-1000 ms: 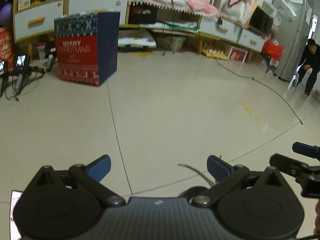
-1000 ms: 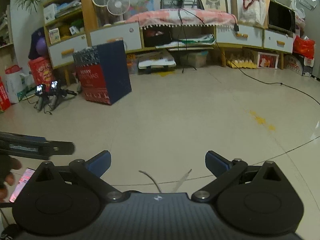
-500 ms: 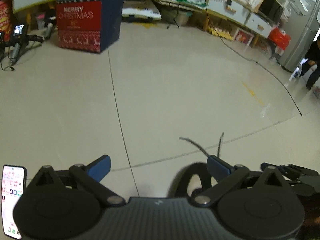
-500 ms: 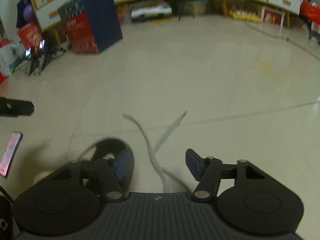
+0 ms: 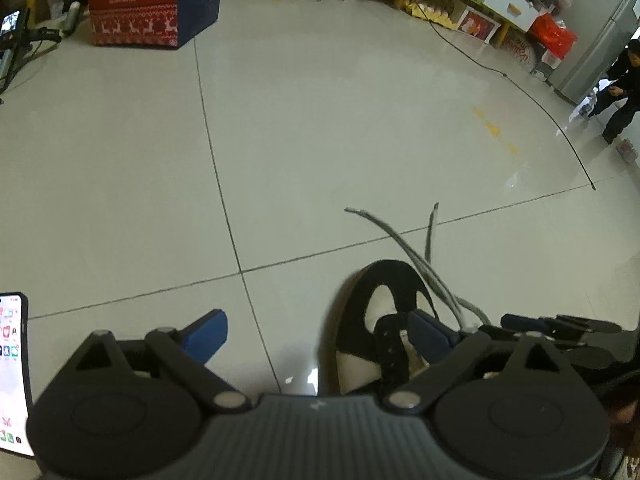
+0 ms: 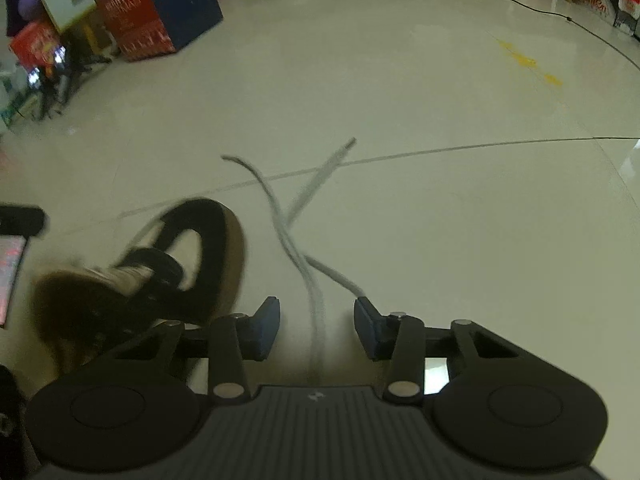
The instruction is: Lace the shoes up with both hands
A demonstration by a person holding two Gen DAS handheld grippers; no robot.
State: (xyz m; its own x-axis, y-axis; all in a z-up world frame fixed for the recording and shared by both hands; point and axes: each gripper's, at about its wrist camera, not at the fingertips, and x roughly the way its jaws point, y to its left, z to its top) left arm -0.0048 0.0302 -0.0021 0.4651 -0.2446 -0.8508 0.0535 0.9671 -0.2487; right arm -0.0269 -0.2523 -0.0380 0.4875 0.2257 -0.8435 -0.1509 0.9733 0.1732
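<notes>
A black and tan shoe (image 5: 384, 320) sits on the tiled floor (image 5: 320, 140), its grey laces (image 6: 296, 240) trailing loose across the tiles and crossing just beyond the toe.

The left gripper (image 5: 320, 336) hangs over the shoe with its jaws wide and closing a little; one blue finger (image 5: 430, 334) is over the shoe's opening, the other (image 5: 208, 334) over bare floor, and neither pad presses on anything.

From the right wrist, the right gripper (image 6: 316, 328) has its jaws partway in and closing, with a lace strand running between the pads but not yet pinched; the shoe lies just to its left, blurred.

Only the left view shows a lit phone (image 5: 12, 372) at its lower-left edge, and a person in dark clothes (image 5: 620, 88) by the far doorway. Both views catch the red and blue Christmas box (image 5: 152, 0).
</notes>
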